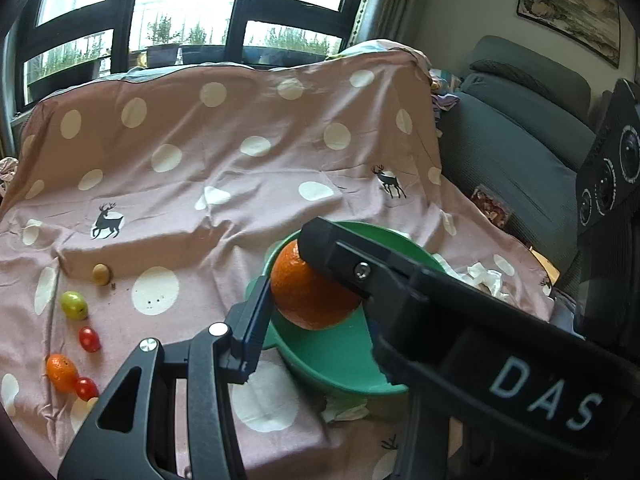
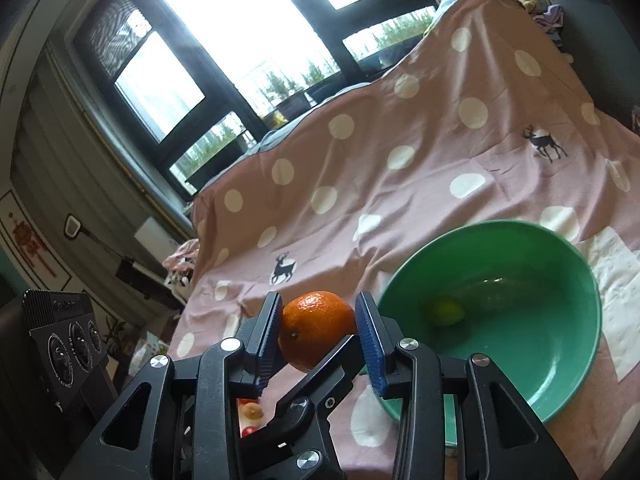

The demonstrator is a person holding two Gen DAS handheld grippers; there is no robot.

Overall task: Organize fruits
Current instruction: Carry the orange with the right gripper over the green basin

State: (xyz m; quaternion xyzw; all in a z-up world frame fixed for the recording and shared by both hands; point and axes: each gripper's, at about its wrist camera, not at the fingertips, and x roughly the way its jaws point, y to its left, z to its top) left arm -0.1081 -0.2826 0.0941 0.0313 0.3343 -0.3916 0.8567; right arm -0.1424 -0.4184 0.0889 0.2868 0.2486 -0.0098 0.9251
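An orange (image 1: 310, 294) sits gripped between dark fingers (image 1: 256, 316) over the green bowl (image 1: 344, 364), while small fruits (image 1: 74, 305) lie scattered left on the spotted cloth (image 1: 224, 148).

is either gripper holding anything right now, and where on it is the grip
An orange sits between gripper fingers over the green bowl, gripped across its middle, one pad on each side. Which gripper actually holds it cannot be told.
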